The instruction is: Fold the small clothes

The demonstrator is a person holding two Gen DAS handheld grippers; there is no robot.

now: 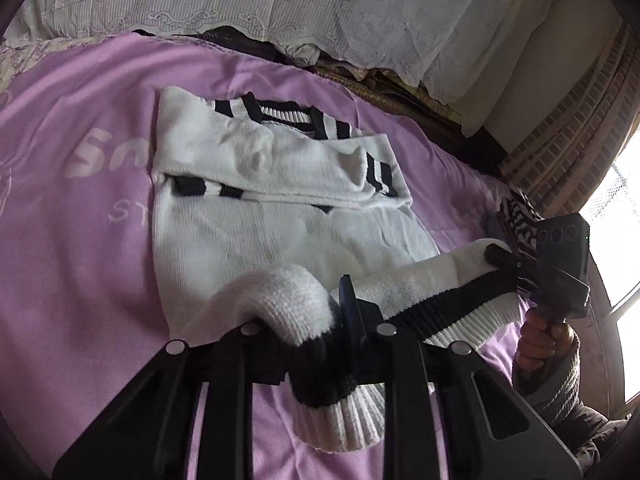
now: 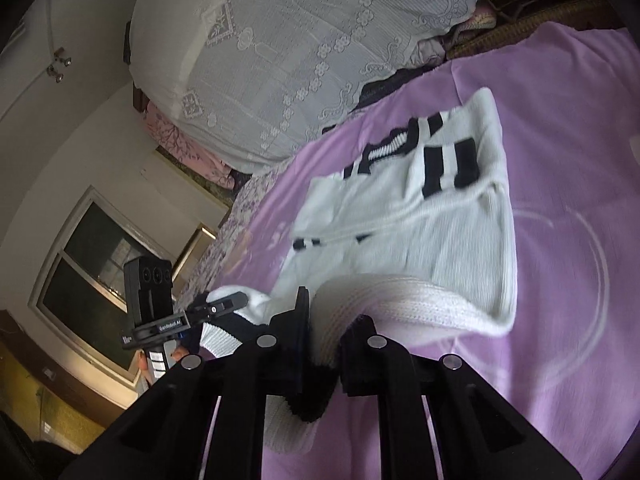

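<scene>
I have both grippers clamped on the bottom hem of the sweater [image 1: 280, 184]. My left gripper [image 1: 340, 320] pinches the ribbed black-and-white band at 6 o'clock in its own view, the knit bunched thick between its pads. My right gripper [image 2: 324, 340] bites the same band further along; from the left view I see it out at 3 o'clock, my hand [image 1: 544, 340] wrapped round its handle.

The sweater lies on the purple sheet [image 1: 80, 240], collar away from me at 12 o'clock, with the white sleeves already crossed over the chest and their black stripes showing. The hem sags between my two grips in a soft roll, raised off the sheet.

This knit looks light, thick and floppy. It will not hold a crease by itself and will stretch if I pull my hands apart, so I judge it best to keep the two grips level and the band only gently taut. The ribbed hem is the right place to hold: denser than the body, unlikely to slip. My guess is the crossed sleeves could slide if the cloth is dragged.
</scene>
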